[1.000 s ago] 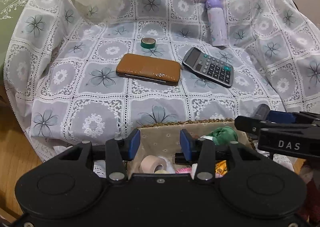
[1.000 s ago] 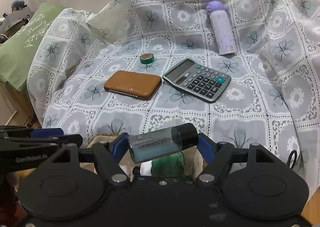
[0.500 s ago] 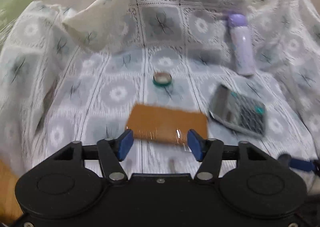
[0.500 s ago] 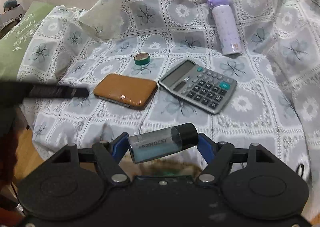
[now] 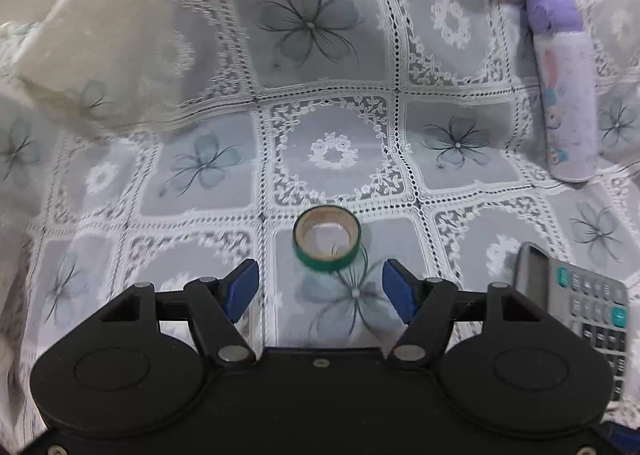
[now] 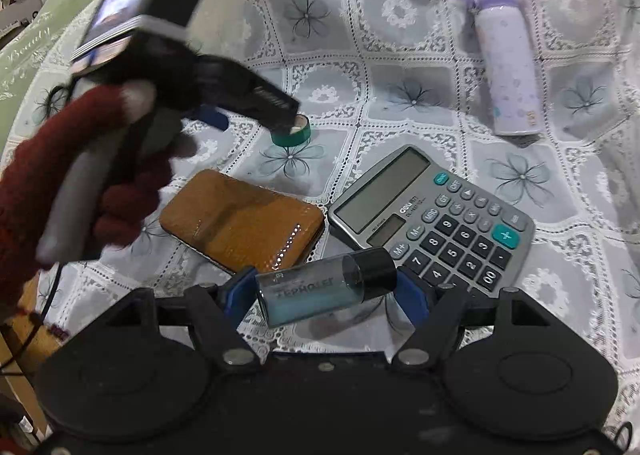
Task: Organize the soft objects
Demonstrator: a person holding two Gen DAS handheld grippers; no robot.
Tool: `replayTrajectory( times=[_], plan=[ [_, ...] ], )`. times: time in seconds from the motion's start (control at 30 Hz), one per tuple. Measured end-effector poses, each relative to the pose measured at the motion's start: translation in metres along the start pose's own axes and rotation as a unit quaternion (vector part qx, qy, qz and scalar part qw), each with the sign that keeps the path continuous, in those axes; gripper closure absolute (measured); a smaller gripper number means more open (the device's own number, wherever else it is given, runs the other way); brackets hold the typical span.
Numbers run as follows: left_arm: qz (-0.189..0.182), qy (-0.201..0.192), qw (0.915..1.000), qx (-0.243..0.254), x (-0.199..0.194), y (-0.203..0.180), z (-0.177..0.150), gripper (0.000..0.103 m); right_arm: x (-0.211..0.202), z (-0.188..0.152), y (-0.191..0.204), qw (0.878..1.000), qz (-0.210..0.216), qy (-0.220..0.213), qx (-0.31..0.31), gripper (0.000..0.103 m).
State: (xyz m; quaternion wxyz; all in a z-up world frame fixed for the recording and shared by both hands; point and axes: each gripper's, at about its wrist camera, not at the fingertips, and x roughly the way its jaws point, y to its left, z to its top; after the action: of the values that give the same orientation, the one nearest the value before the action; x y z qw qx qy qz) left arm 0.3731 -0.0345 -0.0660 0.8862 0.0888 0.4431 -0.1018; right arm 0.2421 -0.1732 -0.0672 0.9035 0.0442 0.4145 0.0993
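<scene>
At the far left of the right wrist view, the left gripper (image 6: 280,117) is carried by a hand in a dark red glove (image 6: 60,175) above the lace tablecloth (image 5: 328,55). Its jaws have just been opening and stand apart with nothing pressed between them; the green tape roll (image 5: 327,239) is seen lying flat on the cloth just ahead of the blue pads (image 5: 240,289). A brown case (image 6: 240,219) is laid beside a grey calculator (image 6: 436,215). A small clear bottle with a black cap (image 6: 324,287) is clamped crosswise in the right gripper (image 6: 326,293). A purple flask (image 6: 506,63) is laid at the far right.
</scene>
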Motion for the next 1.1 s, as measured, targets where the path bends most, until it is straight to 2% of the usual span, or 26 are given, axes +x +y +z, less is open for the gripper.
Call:
replayTrajectory(
  times=[0.17, 0.37, 0.47, 0.5, 0.63, 0.83, 1.1],
  plan=[
    [0.004, 0.02, 0.9997, 0.013, 0.027, -0.005, 0.009, 0.037, 0.013, -0.002, -0.002, 1.0, 0.002, 0.012, 0.005, 0.03],
    [0.005, 0.036, 0.9993, 0.004, 0.049, -0.004, 0.013, 0.037, 0.023, -0.006, -0.001, 1.0, -0.008, 0.022, -0.005, 0.03],
    [-0.013, 0.034, 0.9993, -0.01, 0.05, 0.0, 0.015, 0.048, 0.025, -0.008, 0.0, 1.0, -0.003, 0.025, -0.006, 0.03],
    [-0.019, 0.033, 0.9992, -0.012, 0.05, 0.001, 0.015, 0.057, 0.025, -0.008, 0.0, 1.0, -0.002, 0.026, -0.007, 0.03],
    [-0.039, 0.024, 0.9989, -0.009, 0.046, 0.002, 0.014, 0.057, 0.024, -0.008, 0.002, 1.0, -0.002, 0.025, -0.006, 0.03],
    [-0.035, 0.01, 0.9993, -0.012, 0.018, -0.001, 0.01, 0.057, 0.015, -0.008, 0.002, 1.0, -0.015, 0.016, -0.006, 0.03],
    [-0.048, -0.007, 0.9985, -0.025, -0.043, -0.002, -0.01, 0.057, 0.0, -0.009, 0.0, 0.999, -0.034, 0.0, 0.0, 0.03]
  ],
)
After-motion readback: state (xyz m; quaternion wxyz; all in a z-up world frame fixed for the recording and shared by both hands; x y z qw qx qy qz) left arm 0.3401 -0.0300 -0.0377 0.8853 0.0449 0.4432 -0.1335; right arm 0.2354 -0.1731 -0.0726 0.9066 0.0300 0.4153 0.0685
